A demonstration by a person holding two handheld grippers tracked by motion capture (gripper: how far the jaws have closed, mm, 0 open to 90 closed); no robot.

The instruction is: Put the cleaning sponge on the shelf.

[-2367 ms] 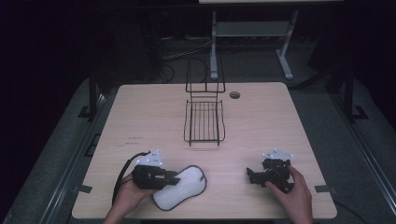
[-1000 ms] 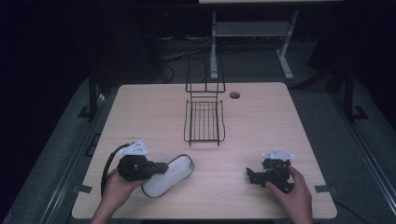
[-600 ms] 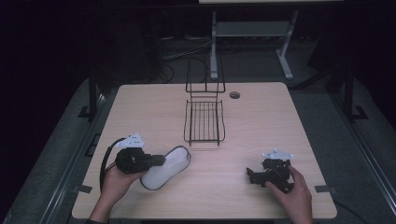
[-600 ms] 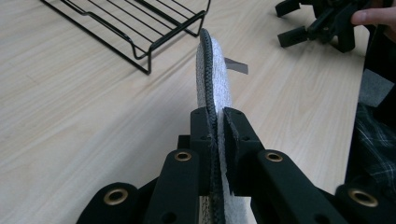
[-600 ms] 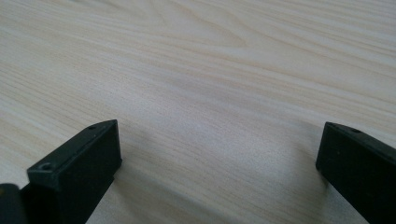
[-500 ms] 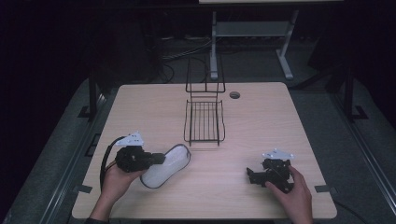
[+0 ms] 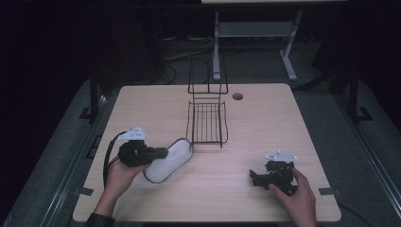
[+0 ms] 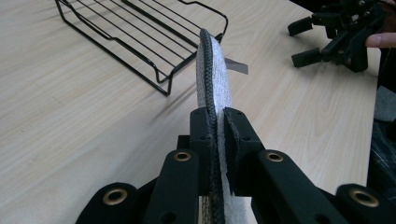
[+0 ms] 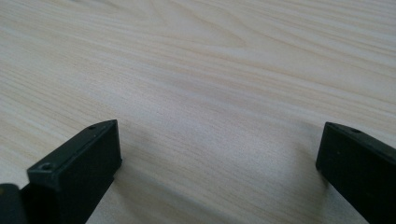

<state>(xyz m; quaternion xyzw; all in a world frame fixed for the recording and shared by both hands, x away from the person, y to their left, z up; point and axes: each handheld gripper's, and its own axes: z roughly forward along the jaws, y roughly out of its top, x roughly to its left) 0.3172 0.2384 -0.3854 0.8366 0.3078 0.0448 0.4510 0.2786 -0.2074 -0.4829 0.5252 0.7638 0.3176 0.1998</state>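
**White insole pinched on edge beside the wire rack**

The left gripper [image 7: 158, 152] is held above the near-left part of the pale wooden table [image 7: 265, 123], its two black jaws clamped together on a flat white fabric insole with a dark braided rim [image 7: 169, 159]. In the left gripper view the insole [image 8: 214, 79] stands on edge between the jaws: the dark rim runs straight up the gap, one jaw presses each face, and the grip falls at the insole's near end. The rest of the piece reaches forward, well past the fingertips, and its far end comes close to the near corner of the black wire rack [image 8: 140, 28]; whether it touches the wire cannot be told. In the high view the insole slants from the gripper towards the rack [image 7: 206, 120], just beside its front left corner, with its lower part over the table. The rack sits near the middle of the table, with a taller wire back behind its flat tray.

The right gripper [image 7: 256, 178] rests low on the near-right part of the table, well apart from the insole and the rack. In the right gripper view its jaws stand wide apart with bare wood grain [image 9: 210, 93] between them, nothing held.
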